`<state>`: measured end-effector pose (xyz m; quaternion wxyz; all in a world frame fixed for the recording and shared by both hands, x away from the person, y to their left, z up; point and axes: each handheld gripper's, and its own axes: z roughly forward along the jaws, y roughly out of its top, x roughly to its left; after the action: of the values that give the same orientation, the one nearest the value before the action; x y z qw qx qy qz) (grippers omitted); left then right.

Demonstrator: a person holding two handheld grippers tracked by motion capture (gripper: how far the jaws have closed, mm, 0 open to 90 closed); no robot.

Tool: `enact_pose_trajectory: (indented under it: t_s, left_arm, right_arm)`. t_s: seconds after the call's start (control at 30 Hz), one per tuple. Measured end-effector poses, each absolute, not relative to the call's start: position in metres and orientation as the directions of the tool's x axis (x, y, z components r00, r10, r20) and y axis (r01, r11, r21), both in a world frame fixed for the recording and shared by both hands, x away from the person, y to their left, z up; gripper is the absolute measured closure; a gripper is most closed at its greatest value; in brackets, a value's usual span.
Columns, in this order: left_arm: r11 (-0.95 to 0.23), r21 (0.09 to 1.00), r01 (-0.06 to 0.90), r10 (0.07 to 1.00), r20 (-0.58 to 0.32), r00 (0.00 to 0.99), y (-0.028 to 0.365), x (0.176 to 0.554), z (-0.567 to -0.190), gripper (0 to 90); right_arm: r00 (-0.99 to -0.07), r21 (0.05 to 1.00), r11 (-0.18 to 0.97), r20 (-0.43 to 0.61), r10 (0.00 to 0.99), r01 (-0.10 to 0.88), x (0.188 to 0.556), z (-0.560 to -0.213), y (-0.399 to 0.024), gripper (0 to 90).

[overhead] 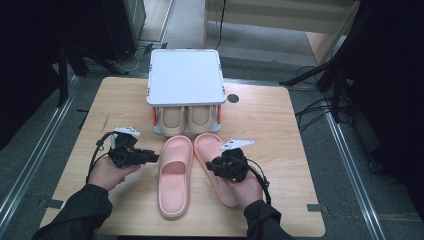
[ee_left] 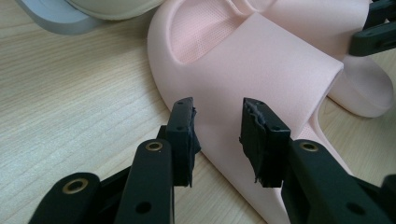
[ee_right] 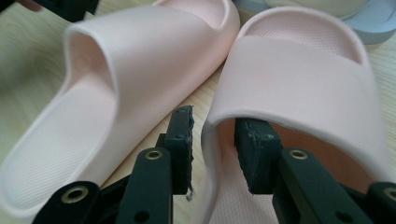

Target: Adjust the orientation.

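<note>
I have two pink slippers lying side by side on the wooden tabletop [overhead: 280,125], toes pointing away from me toward a small shoe rack [overhead: 185,77] with a white top. A beige pair [overhead: 186,119] sits on the rack's lower shelf, just beyond the pink toes.

My left gripper [overhead: 150,158] rests at the outer side of the left pink slipper [overhead: 175,175], level with its strap. In the left gripper view its jaws stand apart, and the slipper's outer sidewall [ee_left: 224,140] lies in the gap between them. I see no pad pressing on it, so nothing is clamped. The right hand's gripper shows dark at the upper right corner of that view.

My right gripper [overhead: 216,167] lies over the right pink slipper [overhead: 212,150], my hand covering the heel end. In the right gripper view its jaws are also parted and straddle the inner rim of that slipper [ee_right: 299,79]: one finger [ee_right: 180,144] sits outside, in the narrow strip of tabletop between the two slippers, and the other [ee_right: 254,149] is tucked inside the foot opening under the strap. Space remains around the wall, so the slipper is not pinched.

The two slippers sit near each other, almost touching at the toes.
</note>
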<state>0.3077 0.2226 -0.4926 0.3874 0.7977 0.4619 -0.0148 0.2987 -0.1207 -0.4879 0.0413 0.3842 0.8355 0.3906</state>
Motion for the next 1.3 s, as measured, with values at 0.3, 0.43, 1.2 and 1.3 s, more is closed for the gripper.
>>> enact_pose_trajectory:
  t_s: [0.3, 0.43, 1.2, 1.3]
  left_arm:
    - [-0.278, 0.608, 0.744, 0.721, -0.379, 0.58, 0.225, 0.307, -0.493, 66.5]
    - [-0.282, 0.606, 0.744, 0.715, -0.384, 0.584, 0.224, 0.308, -0.495, 67.7]
    - [-0.345, 0.554, 0.757, 0.716, -0.366, 0.594, 0.212, 0.315, -0.509, 68.1]
    - [-0.351, 0.549, 0.759, 0.711, -0.371, 0.597, 0.212, 0.314, -0.509, 68.1]
  right_arm:
    - [-0.702, 0.705, 0.371, 0.251, 0.666, 0.604, 0.296, -0.471, -0.152, 87.2]
    - [-0.693, 0.731, 0.361, 0.207, 0.691, 0.578, 0.307, -0.473, -0.166, 87.0]
    - [-0.599, 0.672, 0.349, 0.177, 0.781, 0.653, 0.342, -0.503, -0.177, 89.0]
    - [-0.596, 0.67, 0.341, 0.189, 0.78, 0.659, 0.342, -0.503, -0.177, 89.0]
